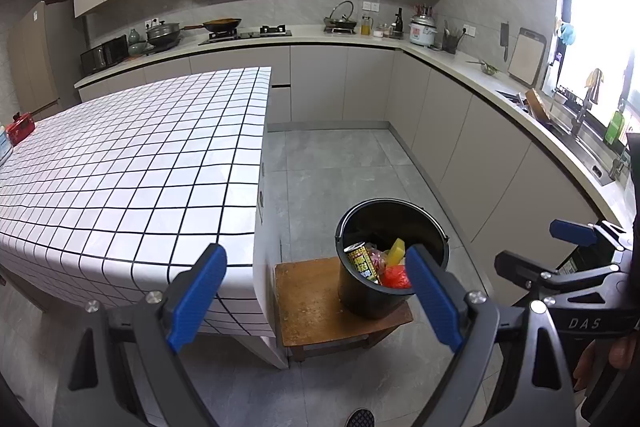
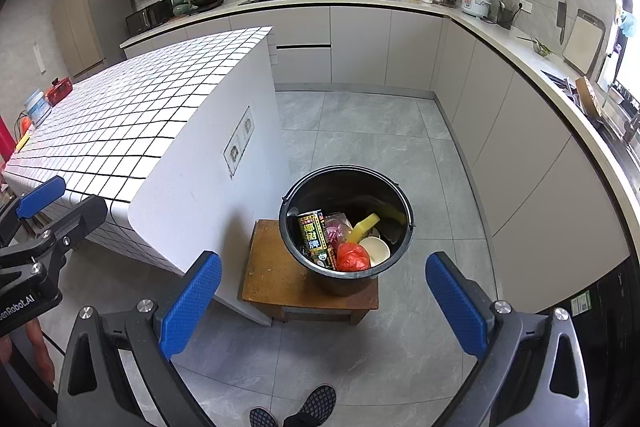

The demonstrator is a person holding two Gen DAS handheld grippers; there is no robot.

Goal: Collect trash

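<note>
A black bucket (image 2: 384, 195) stands on a low wooden stool (image 2: 272, 279) beside the tiled island. It holds a drink can (image 2: 314, 237), a red wrapper (image 2: 352, 257), a yellow piece (image 2: 362, 225), a pink wrapper and a white cup (image 2: 376, 249). The bucket also shows in the left wrist view (image 1: 352, 291). My left gripper (image 1: 316, 301) is open and empty, held over the island's corner and the stool. My right gripper (image 2: 324, 303) is open and empty, above the floor in front of the stool. Each gripper shows at the edge of the other's view.
The island with its white checked cloth (image 1: 132, 179) fills the left; a red object (image 1: 20, 129) lies at its far end. Kitchen counters with hob, pans, rice cooker (image 1: 423, 31) and sink run along the back and right. Grey tiled floor (image 2: 360, 135) lies between. My shoes (image 2: 316, 403) show below.
</note>
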